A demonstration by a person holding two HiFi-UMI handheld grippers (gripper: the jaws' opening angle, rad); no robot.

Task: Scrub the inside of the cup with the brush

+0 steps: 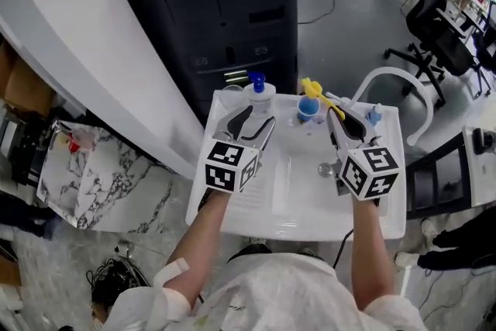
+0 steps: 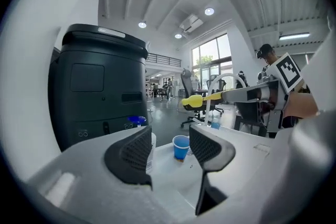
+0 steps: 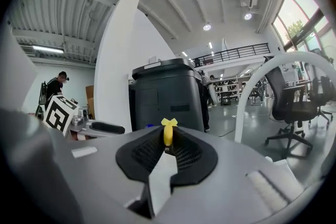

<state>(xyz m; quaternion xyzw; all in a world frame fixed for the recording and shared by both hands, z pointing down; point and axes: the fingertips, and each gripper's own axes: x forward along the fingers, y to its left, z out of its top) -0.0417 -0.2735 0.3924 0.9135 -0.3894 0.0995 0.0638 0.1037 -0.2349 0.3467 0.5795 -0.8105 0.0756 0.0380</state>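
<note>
Ribbed black pads of the right gripper (image 3: 167, 150) pinch the slim handle of a yellow plastic brush (image 3: 168, 132) — its rounded head hangs near the small blue cup (image 1: 308, 111). Left gripper (image 2: 170, 153) gapes half open, empty — the cup stands beyond, upright on the smooth white sink (image 1: 310, 201).
</note>
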